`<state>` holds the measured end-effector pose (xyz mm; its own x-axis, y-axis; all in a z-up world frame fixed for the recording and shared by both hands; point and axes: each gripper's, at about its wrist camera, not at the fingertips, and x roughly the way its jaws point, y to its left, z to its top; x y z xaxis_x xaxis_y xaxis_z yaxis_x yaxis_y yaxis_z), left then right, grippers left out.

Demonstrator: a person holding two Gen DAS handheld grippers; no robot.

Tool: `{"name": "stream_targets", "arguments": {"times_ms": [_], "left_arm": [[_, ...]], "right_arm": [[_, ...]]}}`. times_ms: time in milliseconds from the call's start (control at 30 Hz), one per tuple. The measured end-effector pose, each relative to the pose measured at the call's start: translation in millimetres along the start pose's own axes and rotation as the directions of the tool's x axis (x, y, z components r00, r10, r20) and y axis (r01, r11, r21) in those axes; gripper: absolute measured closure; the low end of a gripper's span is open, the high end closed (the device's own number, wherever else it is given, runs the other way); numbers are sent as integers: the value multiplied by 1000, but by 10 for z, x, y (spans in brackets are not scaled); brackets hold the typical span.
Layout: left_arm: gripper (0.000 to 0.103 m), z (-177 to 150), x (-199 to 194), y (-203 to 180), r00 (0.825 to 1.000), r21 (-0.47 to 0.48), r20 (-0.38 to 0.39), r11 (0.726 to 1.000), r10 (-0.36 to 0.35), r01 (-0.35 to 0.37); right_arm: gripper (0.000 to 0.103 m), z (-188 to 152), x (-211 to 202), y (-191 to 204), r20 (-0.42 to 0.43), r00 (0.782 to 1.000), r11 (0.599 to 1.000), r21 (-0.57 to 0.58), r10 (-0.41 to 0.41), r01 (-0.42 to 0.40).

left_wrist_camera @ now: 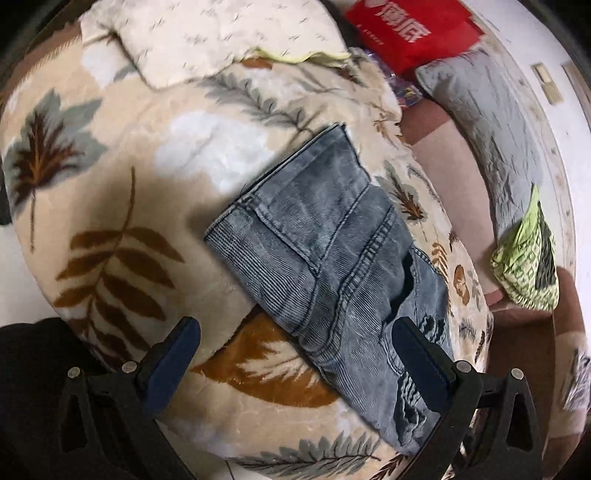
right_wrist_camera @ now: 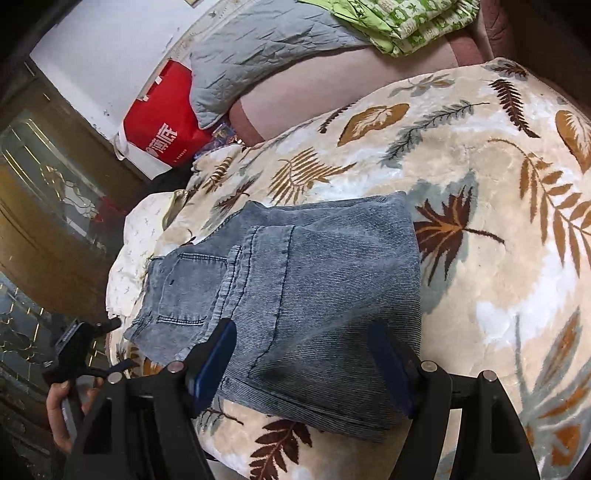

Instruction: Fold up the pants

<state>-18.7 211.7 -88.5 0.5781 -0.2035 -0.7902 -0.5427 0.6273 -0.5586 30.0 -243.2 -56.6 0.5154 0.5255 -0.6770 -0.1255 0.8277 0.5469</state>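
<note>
On the leaf-print blanket (right_wrist_camera: 480, 206) lie the pants (right_wrist_camera: 291, 291) — grey-blue corduroy, folded into a compact bundle with a back pocket facing up on the side nearest the window-like glass panel at the left of my right wrist view. My right gripper (right_wrist_camera: 306, 365) hangs just above the near edge of that bundle, its blue-padded fingers (right_wrist_camera: 214, 362) spread wide with the cloth showing between them; I see no pinch on the fabric. From my left gripper (left_wrist_camera: 295, 354) the pants (left_wrist_camera: 332, 258) run diagonally across the blanket (left_wrist_camera: 129, 166), seams and waistband stacked in layers. Its fingers are also spread apart, one over bare blanket and the other over the lower edge of the pants — whether that pad touches the cloth I cannot tell. In the right wrist view the left tool appears small at the far left, gripped by a hand (right_wrist_camera: 61, 413) beside the bed. Beyond the blanket sit a red bag (right_wrist_camera: 166, 125), a grey quilted pillow (right_wrist_camera: 258, 59) and a folded green patterned cloth (right_wrist_camera: 399, 22), all well apart from the pants. A cream sheet (left_wrist_camera: 207, 40) lies at the blanket's far edge.
</note>
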Motion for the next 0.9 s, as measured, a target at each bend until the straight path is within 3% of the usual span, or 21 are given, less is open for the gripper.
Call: {"name": "stream_targets", "arguments": {"times_ms": [100,233,367,433,600,900], "left_arm": [[0,19,75,8,1000,-15,0,1000,10,-10],[0,-53,45,-126,990,93,69,987,121,-127],[0,-203,9,-357,966,266,161,934,203,-240],[0,-275,-8,-442,960,326,188,909,207,-260],[0,-351,-89,-536,951,409,237,867,201,-285],[0,-260,-147,-406,951,394,239,875,197,-281]], "right_arm": [[27,2,18,-8,-5,1000,1000,1,0,0],[27,6,33,81,-9,1000,999,-33,-21,21],[27,15,60,453,-1,997,986,-147,-77,76],[27,4,127,740,-1,994,966,-237,-110,107],[27,-2,332,1235,-24,992,936,-335,-128,112],[27,-127,575,1438,-75,981,918,-372,-179,139]]}}
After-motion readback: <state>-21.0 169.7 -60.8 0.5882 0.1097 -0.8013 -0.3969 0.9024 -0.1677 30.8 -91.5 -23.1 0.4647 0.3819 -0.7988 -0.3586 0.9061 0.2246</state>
